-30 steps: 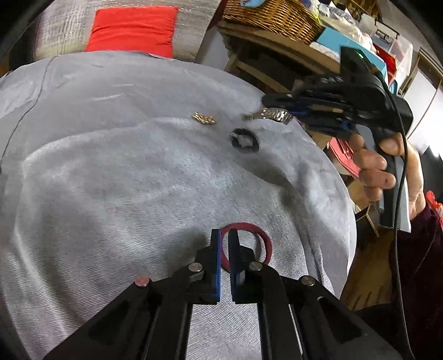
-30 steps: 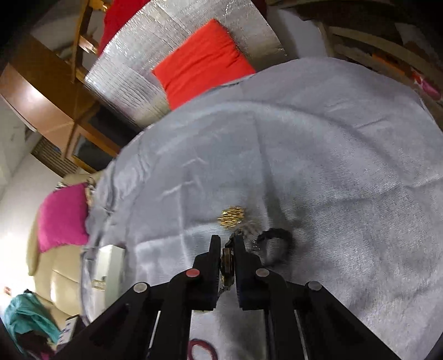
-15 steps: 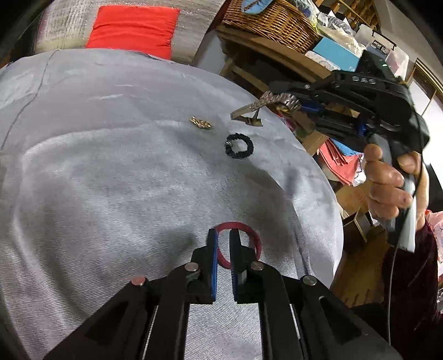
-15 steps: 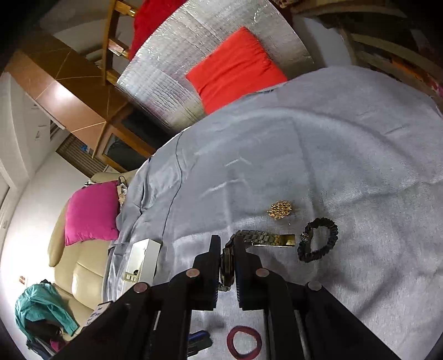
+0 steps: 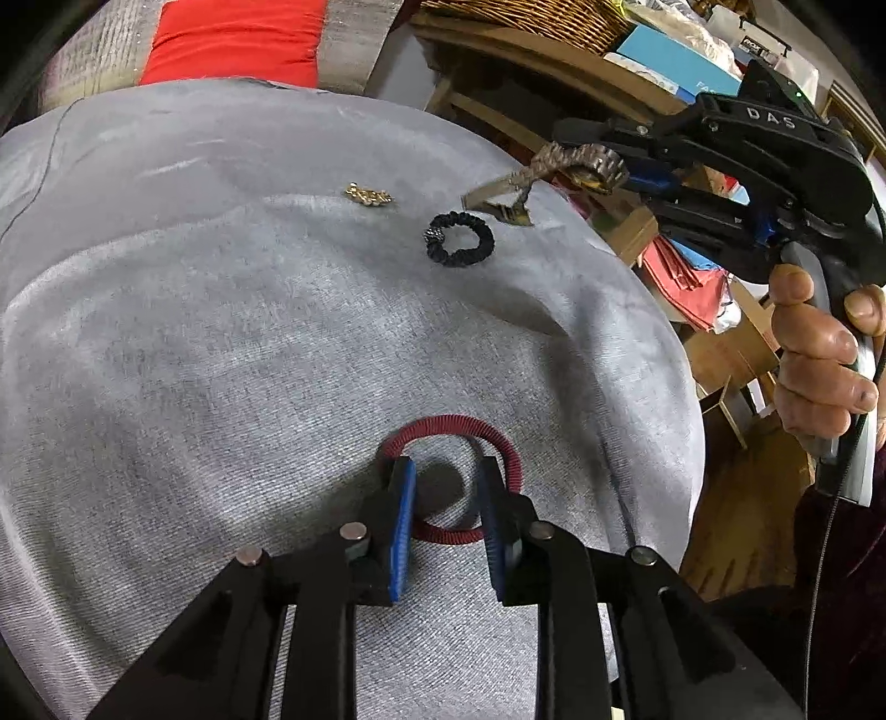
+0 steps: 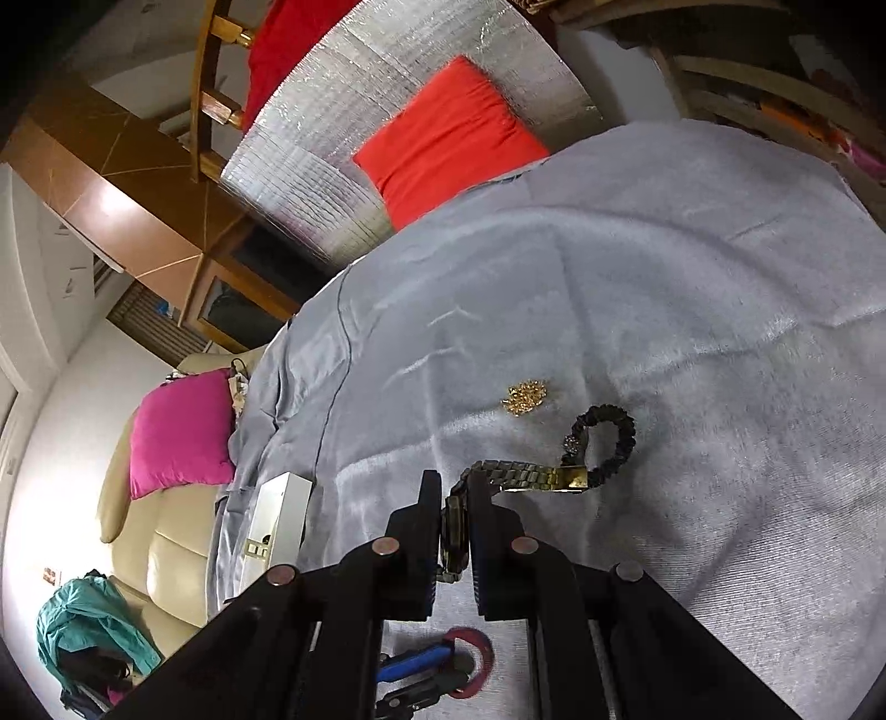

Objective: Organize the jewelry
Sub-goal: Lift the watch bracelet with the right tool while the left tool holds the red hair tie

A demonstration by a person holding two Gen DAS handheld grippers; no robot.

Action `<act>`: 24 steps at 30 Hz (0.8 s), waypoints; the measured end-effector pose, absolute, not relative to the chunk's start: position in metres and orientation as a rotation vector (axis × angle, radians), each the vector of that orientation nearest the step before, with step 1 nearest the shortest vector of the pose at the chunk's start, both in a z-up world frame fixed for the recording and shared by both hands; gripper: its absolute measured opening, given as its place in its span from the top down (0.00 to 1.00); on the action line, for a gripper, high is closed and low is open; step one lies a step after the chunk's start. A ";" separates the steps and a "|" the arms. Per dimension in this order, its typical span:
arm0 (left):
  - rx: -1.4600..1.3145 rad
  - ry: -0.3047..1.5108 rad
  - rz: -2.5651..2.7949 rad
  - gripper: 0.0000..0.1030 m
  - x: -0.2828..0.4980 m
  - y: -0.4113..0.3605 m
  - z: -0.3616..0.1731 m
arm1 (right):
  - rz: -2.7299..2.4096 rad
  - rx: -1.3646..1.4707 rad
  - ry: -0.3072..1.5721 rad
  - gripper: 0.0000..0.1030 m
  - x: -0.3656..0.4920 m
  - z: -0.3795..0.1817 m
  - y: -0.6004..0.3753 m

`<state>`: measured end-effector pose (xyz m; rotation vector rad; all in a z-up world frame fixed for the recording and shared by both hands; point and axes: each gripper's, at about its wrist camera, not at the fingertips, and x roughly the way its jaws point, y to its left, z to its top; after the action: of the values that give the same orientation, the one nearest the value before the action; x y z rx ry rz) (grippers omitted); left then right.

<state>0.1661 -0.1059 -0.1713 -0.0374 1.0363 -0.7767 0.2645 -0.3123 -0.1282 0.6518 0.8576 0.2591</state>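
A dark red bangle (image 5: 501,443) lies on the grey cloth near the front. My left gripper (image 5: 444,483) is open just above it, one finger at its left rim and one inside its right rim. My right gripper (image 6: 455,512) is shut on a metal watch (image 6: 518,476) and holds it in the air; the strap hangs out sideways. The watch also shows in the left wrist view (image 5: 576,166), above the cloth's far right edge. A black beaded bracelet (image 5: 460,239) and a small gold piece (image 5: 369,195) lie on the cloth beyond.
A white jewelry box (image 6: 277,526) stands at the cloth's left edge. A red cushion (image 5: 232,39) lies behind the table (image 5: 166,332). A wicker basket (image 5: 526,16) and cluttered shelves stand at the right. The table drops off at the right edge.
My left gripper has opened over the red bangle. My right gripper has lifted the watch up and to the right, away from the black bracelet.
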 end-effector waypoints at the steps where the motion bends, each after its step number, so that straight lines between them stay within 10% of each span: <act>1: -0.035 1.025 -0.774 0.78 0.165 -0.105 -0.169 | 0.260 0.652 0.859 0.90 0.264 -0.129 -0.313; 24: -0.006 1.051 -0.747 0.62 0.165 -0.107 -0.176 | 0.276 0.628 0.879 0.90 0.268 -0.135 -0.296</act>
<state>0.1655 -0.1068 -0.1760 -0.0063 1.0513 -0.7474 0.2680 -0.2963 -0.1354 0.6279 0.8793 0.2765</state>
